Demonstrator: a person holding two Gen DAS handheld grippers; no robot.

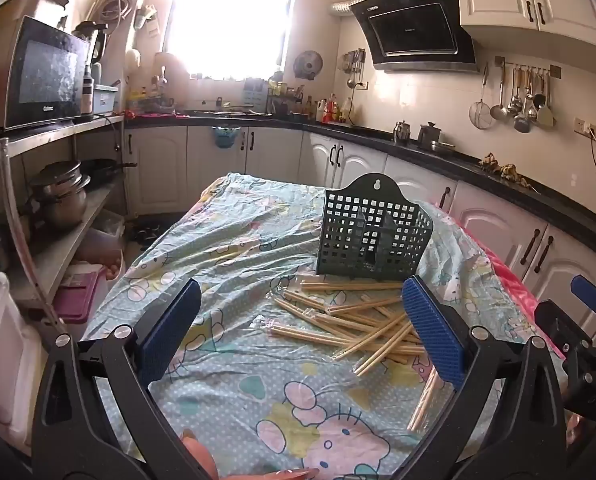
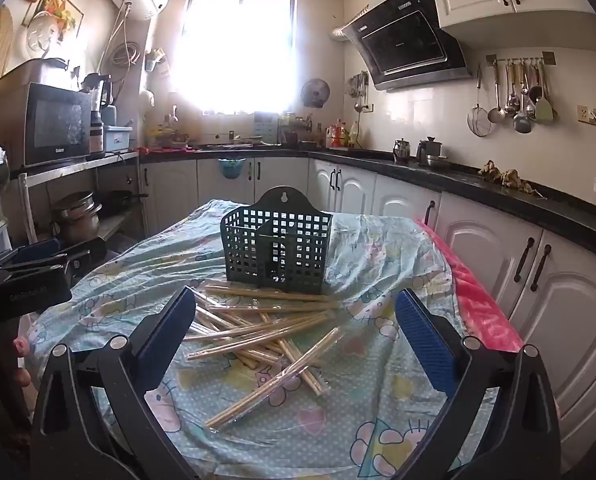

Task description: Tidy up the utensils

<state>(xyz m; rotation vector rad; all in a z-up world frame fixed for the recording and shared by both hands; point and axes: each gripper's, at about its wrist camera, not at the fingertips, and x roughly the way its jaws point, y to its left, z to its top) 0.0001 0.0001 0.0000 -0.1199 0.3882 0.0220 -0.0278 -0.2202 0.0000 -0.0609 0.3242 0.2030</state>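
Observation:
A dark green mesh utensil holder (image 1: 372, 232) stands upright on the cloth-covered table, also in the right wrist view (image 2: 278, 254). A loose pile of wrapped bamboo chopsticks (image 1: 354, 324) lies in front of it, also in the right wrist view (image 2: 258, 332). My left gripper (image 1: 298, 320) is open and empty, hovering above the table left of the pile. My right gripper (image 2: 294, 328) is open and empty, hovering above the pile. The right gripper shows at the right edge of the left wrist view (image 1: 590, 308), and the left gripper at the left edge of the right wrist view (image 2: 38, 264).
The table (image 1: 234, 248) has a light blue cartoon cloth under clear plastic, with a pink cloth along its right edge (image 2: 482, 316). White cabinets and a black counter (image 2: 498, 192) run behind and to the right. A shelf with pots (image 1: 62, 196) and a microwave (image 1: 44, 76) stands left.

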